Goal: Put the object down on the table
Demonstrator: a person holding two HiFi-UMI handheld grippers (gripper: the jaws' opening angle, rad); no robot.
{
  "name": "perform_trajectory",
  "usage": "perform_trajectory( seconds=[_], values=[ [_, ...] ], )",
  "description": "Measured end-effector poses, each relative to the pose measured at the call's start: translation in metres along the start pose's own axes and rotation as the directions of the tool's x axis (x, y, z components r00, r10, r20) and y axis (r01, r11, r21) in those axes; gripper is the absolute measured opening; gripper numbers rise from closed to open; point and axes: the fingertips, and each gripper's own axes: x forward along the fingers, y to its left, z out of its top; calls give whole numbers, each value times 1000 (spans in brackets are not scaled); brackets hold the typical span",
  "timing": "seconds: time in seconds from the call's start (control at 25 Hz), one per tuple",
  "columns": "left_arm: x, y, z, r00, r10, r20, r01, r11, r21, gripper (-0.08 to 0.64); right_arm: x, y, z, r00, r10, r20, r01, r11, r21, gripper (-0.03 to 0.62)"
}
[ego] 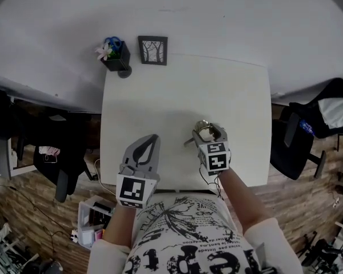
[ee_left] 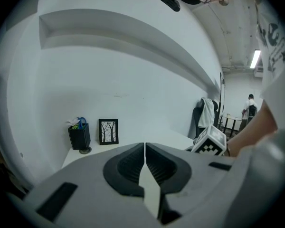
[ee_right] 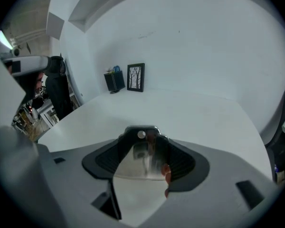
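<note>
- The right claw (ee_right: 142,139) is pinching a shiny metal object (ee_right: 141,161); its jaws are standing wide apart, with the pads pressing on the object's two sides.
- The left claw (ee_left: 145,148) is pressed together with nothing in it, and is waiting near the table's front edge.
- The object is sitting in the right claw over the near part of the table (ego: 240,96), right of its middle. Whether it is touching the top, I cannot tell.
- To do this step well, I judge the person should be lowering the claw straight down until the object's base is resting flat, and only then spreading the jaws. The metal looks smooth and could be slipping or tipping if let go from above.
- The bare white top all around is giving plenty of room; the framed picture (ego: 152,50) and the black pot (ego: 117,55) are standing well apart at the far edge.
- The right gripper view is showing the pads' hold on the metal, which the head view is hiding behind the claw.
- The head view is showing where over the table the object is hanging.
- The left gripper view is showing the left jaws meeting.
</note>
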Motion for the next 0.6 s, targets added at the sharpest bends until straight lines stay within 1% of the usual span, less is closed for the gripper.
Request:
perform_trajectory(
  seconds=[0.16,0.32,0.48,0.6],
  values=[
    [-3,14,-12,1000,-6,-25,6,1000,-3,12,19,0,-6,999,-29,-42,29,1000,8,281],
    [-7,23,-21,999,-19,-42,18,1000,-11,12,30,0,-14,996,-41,-85,45,998,40,282],
    [-11,33,-30,998,-17,-55,16,1000,-23,12,36,1,-17,993,-53,-105,56,998,20,282],
    [-10,37,-34,998,-20,-65,18,999,-27,12,42,3,-17,988,-48,-145,49,999,5,282]
  ],
)
